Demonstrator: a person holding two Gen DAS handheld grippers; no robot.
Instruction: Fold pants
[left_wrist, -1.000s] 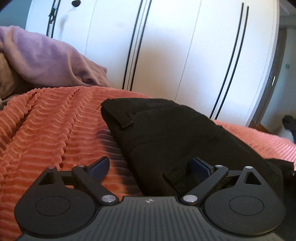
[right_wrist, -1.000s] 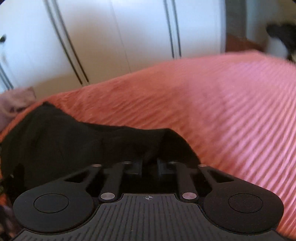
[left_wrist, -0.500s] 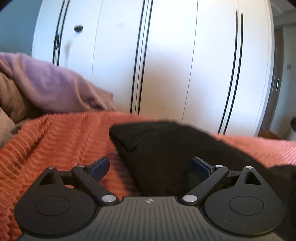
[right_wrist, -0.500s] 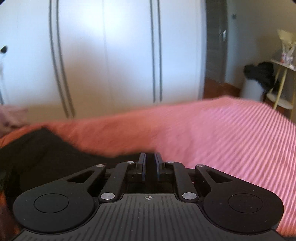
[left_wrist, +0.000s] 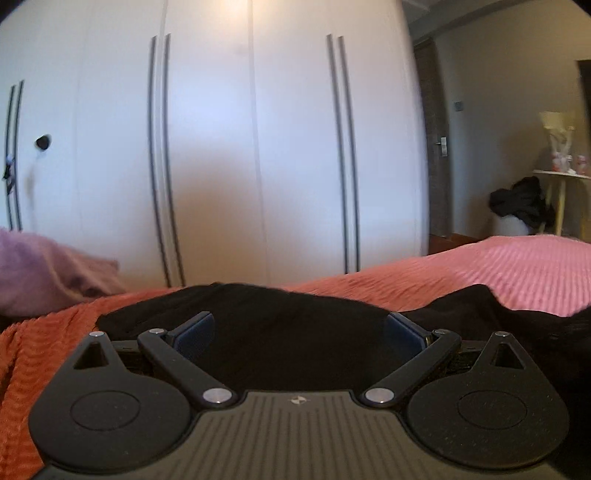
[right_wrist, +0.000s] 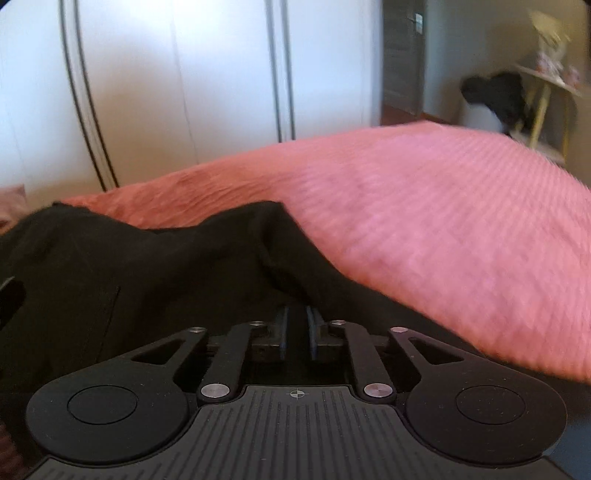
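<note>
Pants: black, lying bunched on the bed's orange-pink ribbed blanket, in front of a white wardrobe.

Left wrist view only: a purple throw at the left edge, and the pants' far edge as a low, fairly flat ridge.

Right wrist view only: a raised fold of the pants running down toward the claw, and the broad bare stretch of blanket to the right.

Left claw: spread wide, its blue pads well apart, the pants lying just ahead and between them, no pad seen pressing.

Right claw: a narrow gap, opening; black cloth directly ahead and beneath; whether cloth sits in the gap cannot be told.
</note>
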